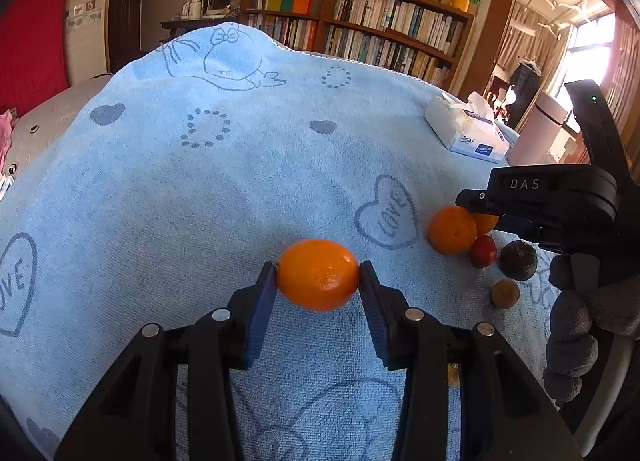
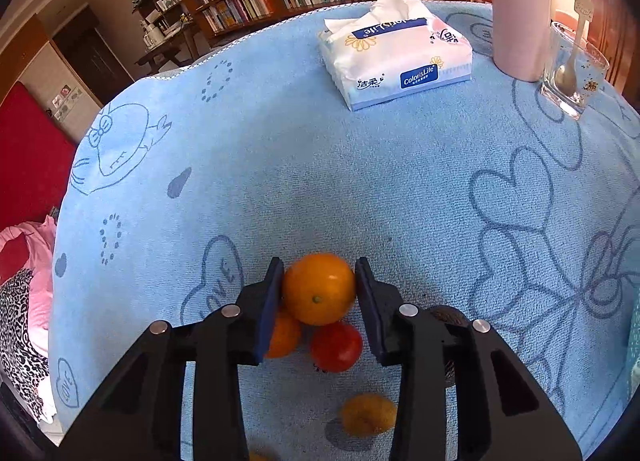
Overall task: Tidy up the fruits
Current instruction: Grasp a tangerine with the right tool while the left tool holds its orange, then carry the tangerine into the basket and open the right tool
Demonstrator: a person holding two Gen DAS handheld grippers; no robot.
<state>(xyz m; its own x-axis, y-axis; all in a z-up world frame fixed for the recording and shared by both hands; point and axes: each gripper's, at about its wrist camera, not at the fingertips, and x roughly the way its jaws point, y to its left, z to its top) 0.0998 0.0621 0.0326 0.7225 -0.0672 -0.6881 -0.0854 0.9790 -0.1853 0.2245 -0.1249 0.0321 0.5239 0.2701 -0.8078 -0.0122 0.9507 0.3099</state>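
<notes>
In the left wrist view my left gripper [image 1: 319,275] is shut on an orange [image 1: 318,285], held just above the blue towel [image 1: 208,189]. In the right wrist view my right gripper [image 2: 319,281] has both pads pressed on another orange [image 2: 319,293] at the far end of a fruit cluster. Below that orange lie a second orange [image 2: 285,335], a red fruit [image 2: 336,346] and a small yellow-brown fruit [image 2: 368,415]. The left wrist view shows the right gripper [image 1: 484,207] over this cluster [image 1: 452,231], with a dark round fruit [image 1: 519,261] beside it.
A tissue pack [image 2: 394,61] lies at the towel's far side, with a pink bottle [image 2: 518,9] and a glass holding a spoon [image 2: 572,69] to its right. A gloved hand [image 1: 572,325] grips the right gripper's handle. Bookshelves [image 1: 360,25] stand behind the table.
</notes>
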